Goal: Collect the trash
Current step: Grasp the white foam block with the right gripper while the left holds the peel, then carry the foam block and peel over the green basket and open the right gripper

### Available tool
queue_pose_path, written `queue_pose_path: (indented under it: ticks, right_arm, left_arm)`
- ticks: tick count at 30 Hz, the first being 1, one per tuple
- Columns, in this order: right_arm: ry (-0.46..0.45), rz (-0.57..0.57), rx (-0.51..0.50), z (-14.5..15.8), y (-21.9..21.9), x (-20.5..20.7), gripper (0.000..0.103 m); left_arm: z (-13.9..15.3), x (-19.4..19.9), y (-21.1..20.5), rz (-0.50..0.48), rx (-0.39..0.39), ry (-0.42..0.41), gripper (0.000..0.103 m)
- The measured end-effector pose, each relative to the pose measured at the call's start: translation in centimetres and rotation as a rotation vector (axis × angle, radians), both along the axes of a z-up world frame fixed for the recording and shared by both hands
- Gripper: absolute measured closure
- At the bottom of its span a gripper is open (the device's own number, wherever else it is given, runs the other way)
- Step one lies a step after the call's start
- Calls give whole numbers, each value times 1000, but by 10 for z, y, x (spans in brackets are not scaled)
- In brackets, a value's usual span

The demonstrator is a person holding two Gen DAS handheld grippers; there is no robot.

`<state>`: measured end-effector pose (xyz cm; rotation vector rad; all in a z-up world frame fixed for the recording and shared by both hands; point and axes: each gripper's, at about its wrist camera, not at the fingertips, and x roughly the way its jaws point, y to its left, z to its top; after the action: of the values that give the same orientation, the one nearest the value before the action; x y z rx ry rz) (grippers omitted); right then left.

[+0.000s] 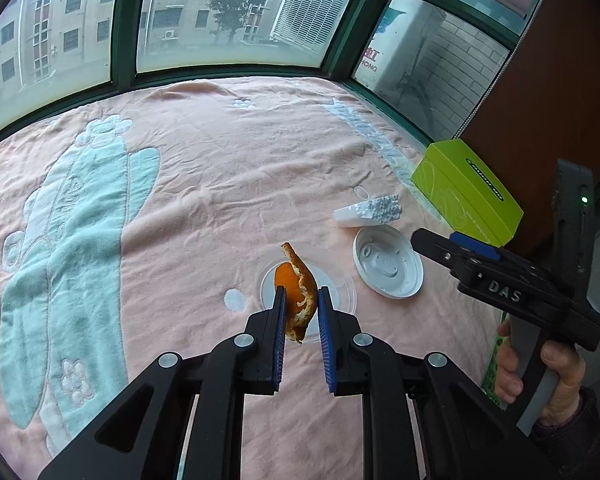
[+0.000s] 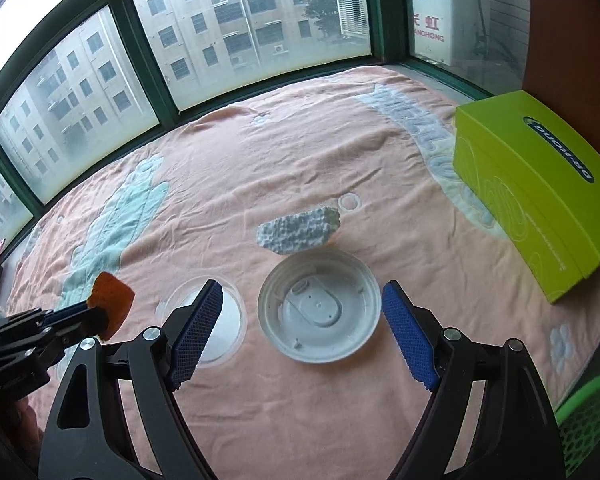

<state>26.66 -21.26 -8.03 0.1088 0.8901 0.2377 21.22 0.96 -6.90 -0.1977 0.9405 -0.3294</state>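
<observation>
The left hand-held gripper (image 1: 302, 296) is pinching a curled piece of orange citrus peel (image 1: 298, 300) between its blue ribbed pads, and the peel hangs clear above the pink fleecy blanket with pale green appliqué shapes (image 1: 204, 184) that covers the surface by the windows. Directly beneath the peel lies a clear round plastic lid (image 1: 340, 292), flat on the blanket. Just to its right sits a white round plastic lid (image 2: 320, 312) with its hollow side up, and beyond that, near it, a broken chunk of white foam (image 2: 300, 230). A lime-green cardboard box (image 2: 540, 196) with a dark oval label rests at the blanket's far right edge, well apart from the lids. The right hand-held gripper (image 2: 302, 300) has its jaws spread wide with nothing between the pads; in its own view it hangs above the white lid, framing it from both sides without touching. A person's hand (image 1: 540, 372) grasps the right gripper's grey handle. A green mesh basket (image 2: 592, 416) shows at the lower right corner.
</observation>
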Motion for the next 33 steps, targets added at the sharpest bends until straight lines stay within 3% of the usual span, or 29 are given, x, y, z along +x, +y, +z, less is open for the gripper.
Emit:
queue_pose_path:
  ticks: [17, 20, 22, 33]
  right_arm:
    - [104, -16, -6, -43, 13, 69, 20]
    - [115, -12, 0, -45, 14, 72, 32]
    - [106, -12, 12, -41, 12, 68, 41]
    - [25, -24, 52, 1, -8, 12, 41]
  left_arm:
    - [-7, 4, 10, 8, -10, 20, 88]
    - [-8, 4, 11, 9, -10, 25, 88]
    - [-8, 3, 10, 10, -11, 23, 88]
    - [7, -12, -2, -6, -15, -5, 88]
